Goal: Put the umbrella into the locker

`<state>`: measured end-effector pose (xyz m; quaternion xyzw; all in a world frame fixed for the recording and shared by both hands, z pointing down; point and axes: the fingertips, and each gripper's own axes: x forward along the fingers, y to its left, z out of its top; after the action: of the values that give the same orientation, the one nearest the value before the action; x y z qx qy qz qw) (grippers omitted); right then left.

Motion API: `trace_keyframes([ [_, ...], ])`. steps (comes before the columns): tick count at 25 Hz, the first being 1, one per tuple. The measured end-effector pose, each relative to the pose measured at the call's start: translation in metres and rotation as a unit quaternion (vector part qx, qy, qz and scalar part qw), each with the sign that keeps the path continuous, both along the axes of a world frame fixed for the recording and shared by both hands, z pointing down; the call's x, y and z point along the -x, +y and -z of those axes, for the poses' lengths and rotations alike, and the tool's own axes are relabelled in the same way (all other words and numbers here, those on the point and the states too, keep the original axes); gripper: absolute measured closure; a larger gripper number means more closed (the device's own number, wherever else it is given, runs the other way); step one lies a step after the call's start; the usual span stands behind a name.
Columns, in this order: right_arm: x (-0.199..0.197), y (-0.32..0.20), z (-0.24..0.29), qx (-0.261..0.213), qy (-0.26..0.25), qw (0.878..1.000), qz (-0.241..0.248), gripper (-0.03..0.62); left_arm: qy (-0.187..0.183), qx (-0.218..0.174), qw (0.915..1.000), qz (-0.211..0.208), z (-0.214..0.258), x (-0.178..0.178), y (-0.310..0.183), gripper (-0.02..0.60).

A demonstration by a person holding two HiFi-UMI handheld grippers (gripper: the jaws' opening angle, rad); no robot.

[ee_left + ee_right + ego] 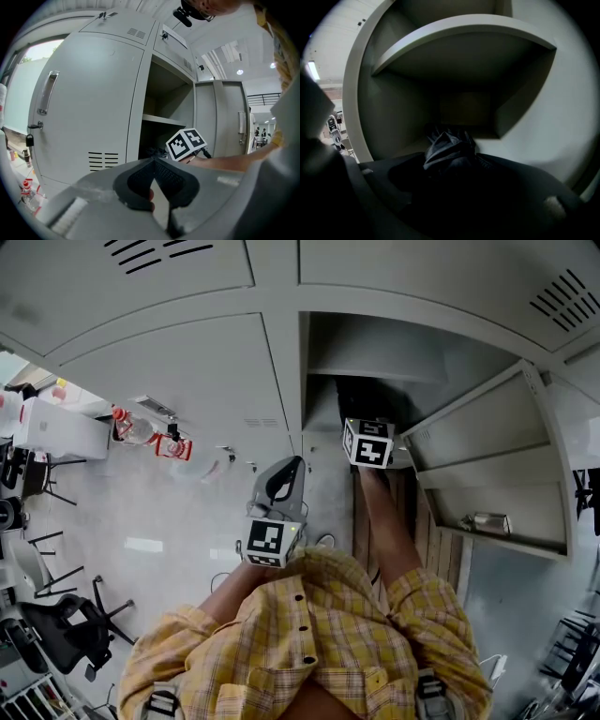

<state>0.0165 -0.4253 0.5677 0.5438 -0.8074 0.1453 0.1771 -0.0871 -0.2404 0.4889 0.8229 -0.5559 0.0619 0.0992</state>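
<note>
The dark folded umbrella (447, 150) lies on the floor of the open locker compartment (375, 352), under a shelf (464, 37). My right gripper (452, 180) reaches into that compartment, its marker cube (367, 442) at the opening. Its jaws stand wide on either side of the umbrella's near end, and I see no pad pressing on it. In the left gripper view the umbrella (152, 151) shows as a dark bundle beside that cube (186, 143). My left gripper (286, 474) hangs outside, in front of the closed door to the left, its tips (153, 161) together and holding nothing.
The compartment's door (487, 456) stands swung open to the right. The closed door on the left carries a handle (47, 91) and a padlock (29, 138). Bottles (150, 432) and office chairs (66, 624) stand on the floor at the left.
</note>
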Motion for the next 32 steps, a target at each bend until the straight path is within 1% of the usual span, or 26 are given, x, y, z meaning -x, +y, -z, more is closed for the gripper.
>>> trace_keyframes([
  [5,0.000,0.005,0.006,-0.008,-0.006,1.000,0.010,0.249,0.001,-0.001,1.0000,-0.005,0.002,-0.003,0.006,0.584],
  [10,0.000,0.016,0.014,-0.007,-0.016,1.000,0.018,0.246,0.003,-0.007,0.9999,-0.007,0.007,-0.006,0.010,0.584],
  [17,-0.009,0.044,0.029,-0.032,-0.029,0.999,0.021,0.251,0.008,-0.013,0.9998,-0.012,0.012,-0.014,0.022,0.584],
  [20,-0.012,0.059,0.039,-0.046,-0.035,0.998,0.026,0.285,0.011,-0.015,0.9997,-0.014,0.014,-0.017,0.027,0.584],
  [23,-0.016,0.074,0.050,-0.058,-0.043,0.997,0.027,0.303,0.012,-0.020,0.9996,-0.017,0.017,-0.021,0.032,0.584],
  [25,-0.020,0.085,0.060,-0.072,-0.049,0.996,0.025,0.329,0.012,-0.023,0.9995,-0.017,0.018,-0.023,0.036,0.584],
  [28,-0.025,0.101,0.074,-0.096,-0.054,0.994,0.021,0.402,0.012,-0.027,0.9994,-0.017,0.022,-0.026,0.042,0.584],
  [30,-0.029,0.112,0.081,-0.105,-0.057,0.993,0.017,0.431,0.014,-0.027,0.9994,-0.017,0.024,-0.027,0.046,0.584],
  [31,-0.030,0.116,0.085,-0.108,-0.057,0.992,0.016,0.472,0.015,-0.027,0.9994,-0.016,0.024,-0.027,0.047,0.584],
  [32,-0.031,0.120,0.087,-0.110,-0.057,0.992,0.016,0.488,0.016,-0.026,0.9994,-0.016,0.024,-0.027,0.048,0.584],
])
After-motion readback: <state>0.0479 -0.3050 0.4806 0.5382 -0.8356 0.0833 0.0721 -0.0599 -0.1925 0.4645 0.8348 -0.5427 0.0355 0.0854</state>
